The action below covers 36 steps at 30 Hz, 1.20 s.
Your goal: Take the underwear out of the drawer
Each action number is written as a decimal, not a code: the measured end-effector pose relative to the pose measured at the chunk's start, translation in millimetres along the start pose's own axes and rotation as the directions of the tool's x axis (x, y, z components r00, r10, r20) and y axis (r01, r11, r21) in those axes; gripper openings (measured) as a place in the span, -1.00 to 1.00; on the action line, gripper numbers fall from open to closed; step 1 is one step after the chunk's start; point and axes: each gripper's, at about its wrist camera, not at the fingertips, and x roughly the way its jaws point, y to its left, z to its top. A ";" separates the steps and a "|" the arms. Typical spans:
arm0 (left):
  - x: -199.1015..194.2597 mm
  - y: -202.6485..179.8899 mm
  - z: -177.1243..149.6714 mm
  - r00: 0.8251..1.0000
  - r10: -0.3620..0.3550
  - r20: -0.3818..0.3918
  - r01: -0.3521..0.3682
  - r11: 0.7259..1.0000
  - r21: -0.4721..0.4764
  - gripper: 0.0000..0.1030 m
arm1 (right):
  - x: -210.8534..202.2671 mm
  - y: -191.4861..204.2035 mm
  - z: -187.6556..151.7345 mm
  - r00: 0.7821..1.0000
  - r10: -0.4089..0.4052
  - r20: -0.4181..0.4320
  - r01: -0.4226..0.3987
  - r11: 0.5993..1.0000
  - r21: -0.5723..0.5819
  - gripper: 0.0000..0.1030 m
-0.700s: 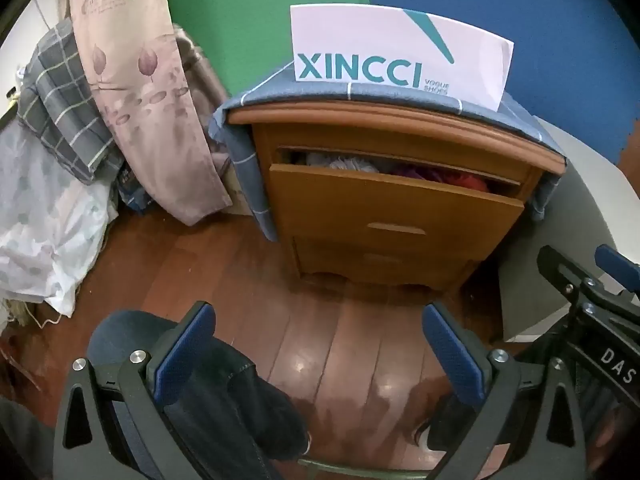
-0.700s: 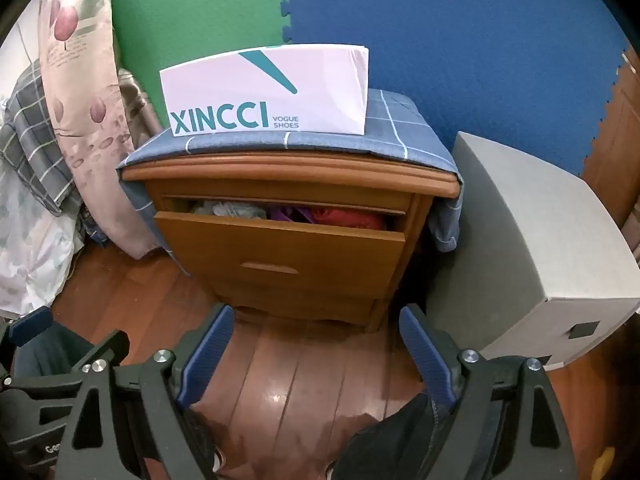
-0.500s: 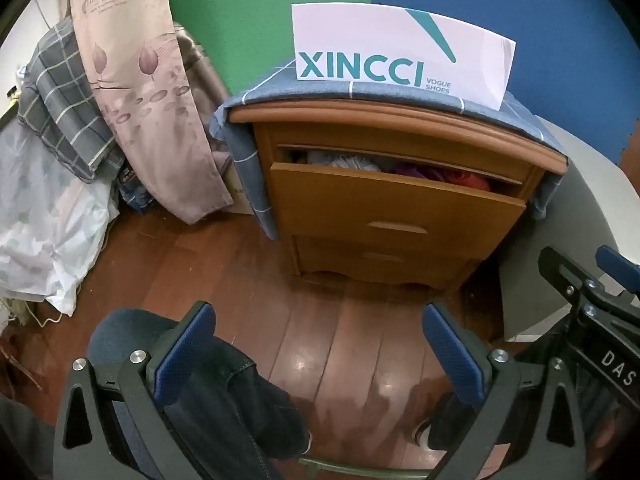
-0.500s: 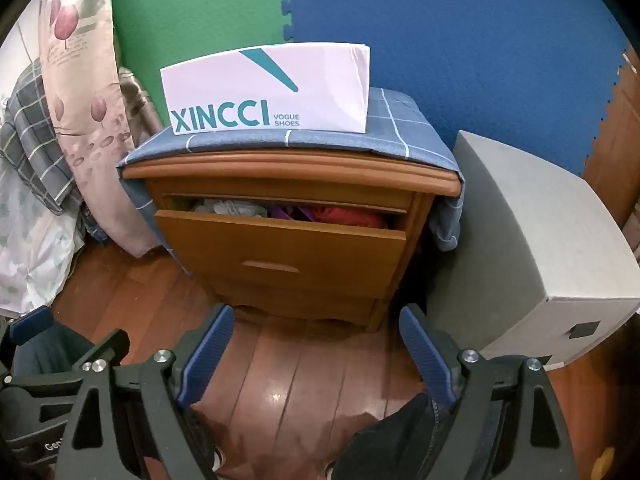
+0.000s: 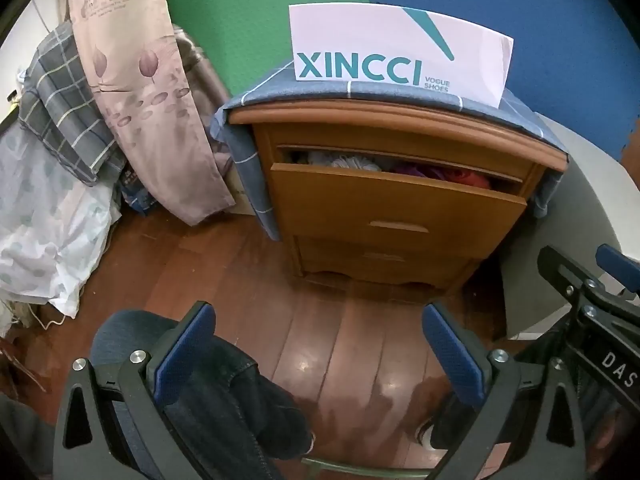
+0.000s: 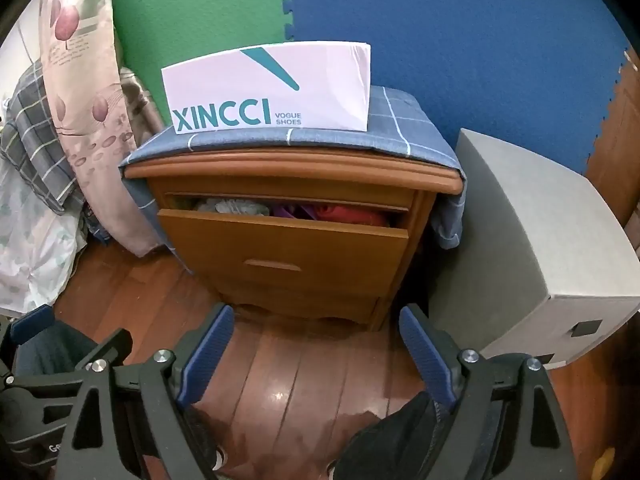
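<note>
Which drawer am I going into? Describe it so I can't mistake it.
Find the wooden nightstand against the green and blue wall, with a blue checked cloth and a white XINCCI shoe box on top. It is the top drawer: the only one pulled partly open, with grey, purple and red fabric showing above its front.

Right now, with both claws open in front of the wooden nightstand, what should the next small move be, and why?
Probably bring the right claw forward and up toward the partly open top wooden drawer. Both claws, the left claw included, stand open and empty above the floor, short of the nightstand, while crumpled grey, purple and red garments show in the gap.
</note>
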 end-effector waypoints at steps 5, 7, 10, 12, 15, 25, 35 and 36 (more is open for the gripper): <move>0.4 0.0 0.1 1.000 0.003 -0.003 -0.003 1.000 0.000 1.00 | -0.4 -0.1 0.1 1.000 0.001 0.001 -0.001 1.000 -0.002 0.69; 0.6 -0.5 0.6 1.000 0.004 -0.005 -0.004 1.000 0.000 1.00 | -0.9 0.5 -0.4 1.000 0.001 0.001 -0.001 1.000 -0.003 0.69; 2.1 -0.4 0.3 1.000 0.005 -0.009 -0.005 1.000 0.000 1.00 | -1.4 2.7 -0.6 1.000 0.003 0.001 -0.003 1.000 -0.011 0.69; 2.6 -0.2 -0.3 1.000 0.011 -0.004 -0.011 1.000 -0.002 1.00 | -1.9 2.9 0.0 1.000 0.004 0.002 -0.004 1.000 -0.015 0.69; 3.1 0.3 -0.7 1.000 0.010 -0.005 -0.010 1.000 -0.005 1.00 | -3.1 2.7 0.7 1.000 0.006 0.008 -0.006 1.000 -0.015 0.69; 4.7 1.7 -1.8 1.000 0.009 -0.011 -0.009 1.000 -0.009 1.00 | -4.5 2.8 -1.3 1.000 0.008 0.009 -0.008 1.000 -0.013 0.69; 2.9 2.1 -2.2 1.000 0.012 -0.016 -0.012 1.000 -0.010 1.00 | -6.2 1.7 -1.7 1.000 0.009 0.010 -0.009 1.000 -0.005 0.69; 2.7 2.6 -2.1 1.000 0.011 -0.017 -0.011 1.000 -0.015 1.00 | -6.0 1.6 -1.2 1.000 0.008 0.010 -0.008 1.000 -0.006 0.69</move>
